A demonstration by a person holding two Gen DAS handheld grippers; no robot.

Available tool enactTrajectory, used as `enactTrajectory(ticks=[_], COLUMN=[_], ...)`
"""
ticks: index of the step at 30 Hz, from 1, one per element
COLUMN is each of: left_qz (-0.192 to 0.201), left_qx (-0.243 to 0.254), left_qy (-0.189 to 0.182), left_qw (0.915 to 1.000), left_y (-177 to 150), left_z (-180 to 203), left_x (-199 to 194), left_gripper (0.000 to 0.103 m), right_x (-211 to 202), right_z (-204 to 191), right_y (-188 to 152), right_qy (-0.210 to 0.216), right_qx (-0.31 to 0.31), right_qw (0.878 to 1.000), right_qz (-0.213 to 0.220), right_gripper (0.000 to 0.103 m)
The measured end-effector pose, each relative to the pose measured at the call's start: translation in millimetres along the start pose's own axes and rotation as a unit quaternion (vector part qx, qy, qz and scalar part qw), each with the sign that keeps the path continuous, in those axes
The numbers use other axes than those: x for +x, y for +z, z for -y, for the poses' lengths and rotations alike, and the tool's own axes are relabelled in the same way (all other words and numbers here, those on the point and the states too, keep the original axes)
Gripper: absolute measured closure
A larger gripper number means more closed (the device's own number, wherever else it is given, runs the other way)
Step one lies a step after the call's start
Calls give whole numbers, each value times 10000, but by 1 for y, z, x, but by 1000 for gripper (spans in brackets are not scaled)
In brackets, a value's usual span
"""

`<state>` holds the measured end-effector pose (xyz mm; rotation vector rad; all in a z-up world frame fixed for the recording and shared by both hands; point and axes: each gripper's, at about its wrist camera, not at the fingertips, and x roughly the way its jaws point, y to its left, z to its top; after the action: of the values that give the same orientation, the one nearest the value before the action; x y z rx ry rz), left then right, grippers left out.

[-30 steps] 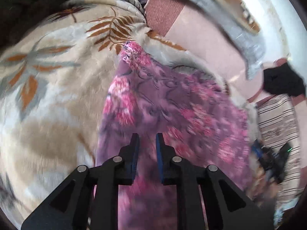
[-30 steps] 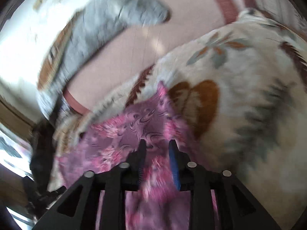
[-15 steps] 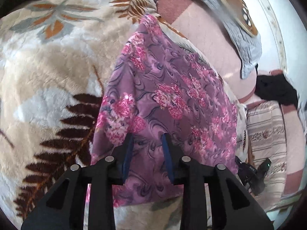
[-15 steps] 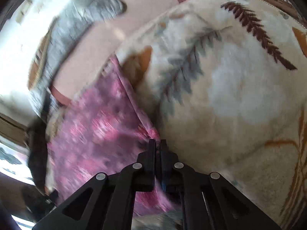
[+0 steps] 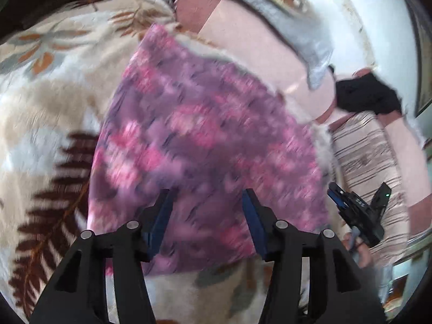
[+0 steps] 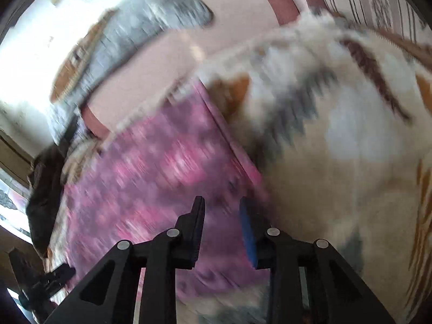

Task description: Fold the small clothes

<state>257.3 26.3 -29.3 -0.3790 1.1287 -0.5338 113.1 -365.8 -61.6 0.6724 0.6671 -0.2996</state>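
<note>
Your left tool (image 5: 205, 210) is spreading its jaws over the near part of the purple flowered cloth (image 5: 205, 135), with nothing pinched between the pads; your right tool (image 6: 221, 221) is also opening, above the cloth's near right edge, and it grips nothing either. One cloth lies flat on the cream leaf-patterned blanket (image 5: 48, 124) on the bed, and both views are blurred. Only your left view shows the right tool from outside, at the cloth's right side (image 5: 356, 216), with a hand (image 5: 361, 251) beneath it, plus a striped sheet (image 5: 372, 156) and one black garment (image 5: 367, 94) further off. Your right view alone shows the blanket stretching away to the cloth's right. One grey pillow (image 6: 151, 27) on the pink sheet (image 5: 243, 35) appears in both views.
</note>
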Motion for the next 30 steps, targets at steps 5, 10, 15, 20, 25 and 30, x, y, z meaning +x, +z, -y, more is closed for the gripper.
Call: enactTrajectory(ticks=[5, 10, 15, 20, 25, 30], left_qz=[108, 123, 438, 318, 321, 294], left_qx=[241, 636, 549, 723, 874, 839], left_qy=[788, 894, 636, 1529, 1621, 1666], left_qw=[9965, 9939, 9955, 9851, 9824, 9820], left_y=[16, 9, 22, 22, 21, 20], left_z=[-3, 3, 5, -5, 5, 3], left_x=[21, 31, 19, 38, 35, 35], left_gripper=[49, 43, 42, 42, 42, 42], right_x=[31, 70, 62, 107, 78, 55], right_z=[-22, -12, -35, -19, -53, -73], right_y=[26, 11, 35, 42, 38, -10], right_qy=[-156, -676, -861, -1406, -1410, -651], right_qx=[39, 246, -106, -9, -541, -764], right_qw=[9997, 9974, 9954, 9889, 9885, 9948], right_qz=[195, 85, 394, -472, -103, -162], right_gripper=[74, 67, 65, 53, 55, 48])
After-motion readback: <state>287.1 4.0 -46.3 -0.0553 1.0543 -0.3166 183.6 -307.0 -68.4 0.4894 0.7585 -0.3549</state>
